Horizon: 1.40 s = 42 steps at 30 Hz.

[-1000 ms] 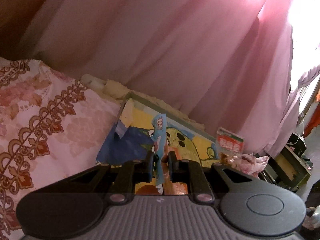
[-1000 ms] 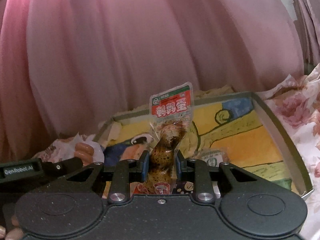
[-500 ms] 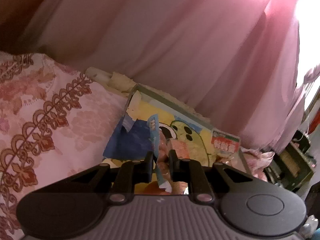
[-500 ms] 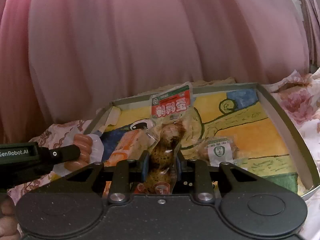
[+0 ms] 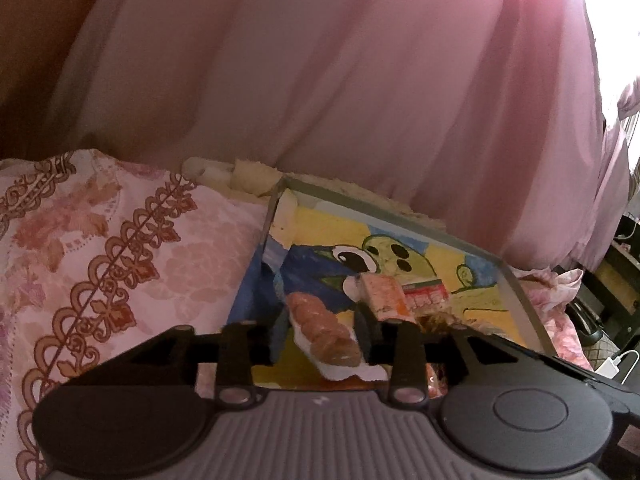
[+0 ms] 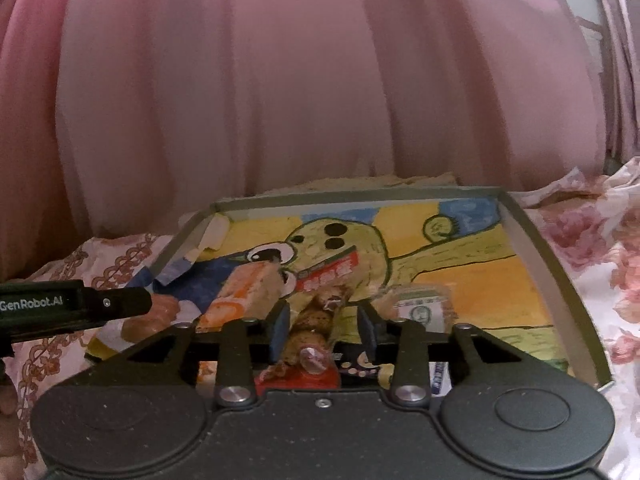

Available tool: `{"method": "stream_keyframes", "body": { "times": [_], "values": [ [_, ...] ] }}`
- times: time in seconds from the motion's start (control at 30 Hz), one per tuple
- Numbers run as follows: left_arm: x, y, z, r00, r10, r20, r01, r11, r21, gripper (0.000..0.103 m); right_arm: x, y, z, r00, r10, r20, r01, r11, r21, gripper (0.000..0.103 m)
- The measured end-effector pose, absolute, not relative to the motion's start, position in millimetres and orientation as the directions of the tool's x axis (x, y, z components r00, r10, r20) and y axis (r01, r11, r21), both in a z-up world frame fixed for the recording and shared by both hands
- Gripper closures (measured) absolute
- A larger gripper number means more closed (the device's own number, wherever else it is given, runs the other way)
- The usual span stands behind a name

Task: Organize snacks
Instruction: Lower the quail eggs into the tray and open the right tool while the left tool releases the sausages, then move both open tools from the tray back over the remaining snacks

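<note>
Left gripper (image 5: 320, 330) is hovering low over the near left part of the tray (image 5: 524, 300), fingers pointing toward the far curtain (image 5: 320, 80). Its jaws are standing spread, with a sausage pack (image 5: 322, 334) lying between them; contact with either finger cannot be told. The pack is a clear, crinkly film over plump brown links, with a torn white edge at its near end.

Right gripper (image 6: 324, 330) is sitting level over the near middle of the tray, also pointing at the curtain. Its jaws are parted, and the egg pack (image 6: 316, 312) is lying between them without being pinched, resting on the tray floor. The pack is glossy clear plastic with speckled brown eggs inside and a red-and-white label at its far end.

An orange pack (image 6: 240, 292), soft and rectangular, is lying tilted just left of the egg pack. A small clear pouch (image 6: 420, 308) with a green-and-white label is lying just right of it.

The tray is a shallow, rectangular box with thin grey walls. Its floor is showing a crayon-like drawing in yellow, blue and green. It is resting on a bed, on a floral sheet (image 5: 100, 260) with a brown scroll border. The curtain is pink, thin and hanging in long vertical folds.
</note>
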<state>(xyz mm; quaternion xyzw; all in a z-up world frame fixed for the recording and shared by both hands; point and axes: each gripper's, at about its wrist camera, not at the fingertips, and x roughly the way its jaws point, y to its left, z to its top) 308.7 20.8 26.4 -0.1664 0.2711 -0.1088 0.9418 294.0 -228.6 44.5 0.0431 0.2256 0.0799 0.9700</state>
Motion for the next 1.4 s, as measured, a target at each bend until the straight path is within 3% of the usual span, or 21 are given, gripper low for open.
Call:
{"method": "stream_keyframes", "body": {
  "times": [0.27,0.37,0.5,0.53,0.6,0.77,1.07,1.4],
  "values": [
    [296,15,43,0.868,-0.271,-0.416,0.129,0.932,-0.338,0.018,272,-243,61,0.914,0.132,-0.383,-0.091,0.988,0.123,0.036],
    [289,10,51,0.878,-0.263,-0.401,0.133,0.936,-0.325,0.013,258,-247,68,0.926,0.112,-0.36,-0.08,0.991,0.105,0.028],
    [275,5,62,0.892,-0.252,-0.375,0.133,0.94,-0.314,0.001,236,-254,79,0.938,0.09,-0.335,-0.066,0.994,0.083,0.01],
    [271,4,64,0.902,-0.241,-0.358,0.129,0.942,-0.309,0.001,230,-255,83,0.943,0.079,-0.323,-0.058,0.995,0.076,0.004],
    [262,2,70,0.911,-0.229,-0.343,0.124,0.945,-0.302,0.001,219,-258,89,0.954,0.061,-0.294,-0.043,0.997,0.067,0.001],
    [231,1,80,0.93,-0.214,-0.3,0.122,0.947,-0.295,0.0,191,-265,101,0.966,0.042,-0.257,-0.029,0.998,0.057,0.001],
    [180,2,84,0.924,-0.222,-0.311,0.162,0.965,-0.207,0.0,128,-266,107,0.98,0.054,-0.194,-0.058,0.998,-0.019,0.001],
    [131,2,89,0.935,-0.189,-0.301,0.143,0.975,-0.17,0.0,65,-280,100,0.973,0.08,-0.217,-0.087,0.996,-0.02,0.001]
  ]
}}
